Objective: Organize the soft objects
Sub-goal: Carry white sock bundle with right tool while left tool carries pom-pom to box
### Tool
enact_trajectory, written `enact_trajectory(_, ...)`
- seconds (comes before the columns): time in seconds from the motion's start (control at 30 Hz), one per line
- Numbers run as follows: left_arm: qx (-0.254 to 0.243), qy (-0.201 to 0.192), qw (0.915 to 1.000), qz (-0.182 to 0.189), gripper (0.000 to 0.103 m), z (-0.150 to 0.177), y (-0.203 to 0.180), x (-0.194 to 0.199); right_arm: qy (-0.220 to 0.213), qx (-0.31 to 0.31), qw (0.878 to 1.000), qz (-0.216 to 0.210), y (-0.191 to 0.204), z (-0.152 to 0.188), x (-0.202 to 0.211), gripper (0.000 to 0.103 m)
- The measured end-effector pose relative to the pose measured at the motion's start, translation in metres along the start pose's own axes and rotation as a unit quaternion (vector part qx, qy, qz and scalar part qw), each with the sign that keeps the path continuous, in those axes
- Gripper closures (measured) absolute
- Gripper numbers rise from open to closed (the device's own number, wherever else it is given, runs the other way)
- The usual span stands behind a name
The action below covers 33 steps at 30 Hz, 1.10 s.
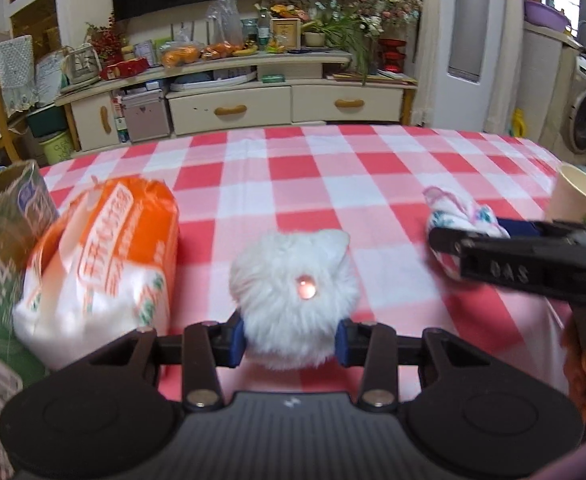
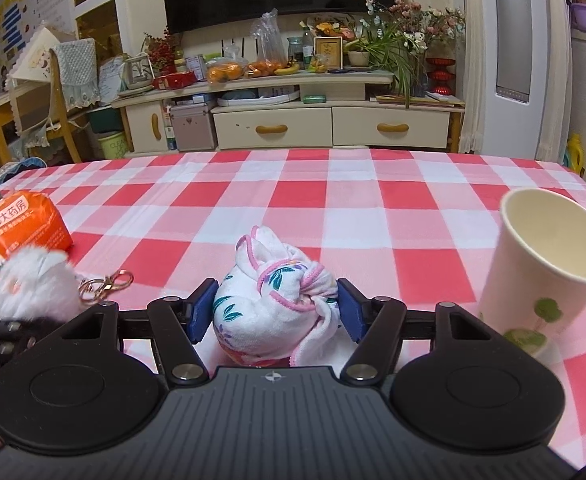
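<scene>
Left wrist view: left tool (image 1: 291,336) grips white plush toy (image 1: 293,288); right tool (image 2: 275,312) brackets knotted towel (image 2: 273,304), contact unclear.

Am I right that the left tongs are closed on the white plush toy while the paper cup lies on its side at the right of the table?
Not quite: the right wrist view shows the paper cup standing upright. The left tongs do grip the plush toy.

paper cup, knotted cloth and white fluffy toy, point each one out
paper cup (image 2: 533,272), right wrist view, on its outer wall
knotted cloth (image 2: 273,304), right wrist view, on the knot
white fluffy toy (image 1: 289,280), left wrist view, on its furry front
</scene>
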<state>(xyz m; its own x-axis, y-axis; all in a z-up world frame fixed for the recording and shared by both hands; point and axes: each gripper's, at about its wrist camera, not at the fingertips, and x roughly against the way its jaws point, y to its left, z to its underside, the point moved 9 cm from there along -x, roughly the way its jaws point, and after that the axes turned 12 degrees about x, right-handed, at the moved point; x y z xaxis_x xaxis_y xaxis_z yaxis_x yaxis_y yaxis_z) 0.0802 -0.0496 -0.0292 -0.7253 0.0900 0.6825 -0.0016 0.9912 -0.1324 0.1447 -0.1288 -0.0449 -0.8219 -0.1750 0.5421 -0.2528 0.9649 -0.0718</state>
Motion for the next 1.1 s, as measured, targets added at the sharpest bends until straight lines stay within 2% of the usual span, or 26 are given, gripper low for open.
enact_trajectory(0.2, -0.005, 0.016, 0.9997, 0.020, 0.063, 0.021, -0.003, 0.021, 0.005, -0.005, 1.000, 0.005, -0.004, 0.010, 0.015, 0.025)
enact_trajectory(0.53, 0.005, 0.019, 0.9981, 0.058, 0.063, 0.033, 0.001, 0.048, 0.011, -0.002, 1.000, 0.018, 0.008, 0.025, 0.039, 0.025)
enact_trajectory(0.83, 0.021, 0.013, 0.9956, 0.090, 0.063, 0.027, 0.009, 0.068, 0.024, -0.009, 0.999, 0.024, 0.026, 0.039, 0.067, 0.026)
enact_trajectory(1.1, 0.030, 0.005, 0.9945, 0.101, 0.063, 0.018, 0.023, 0.088, 0.023, -0.034, 0.999, 0.033, 0.037, 0.041, 0.096, 0.026)
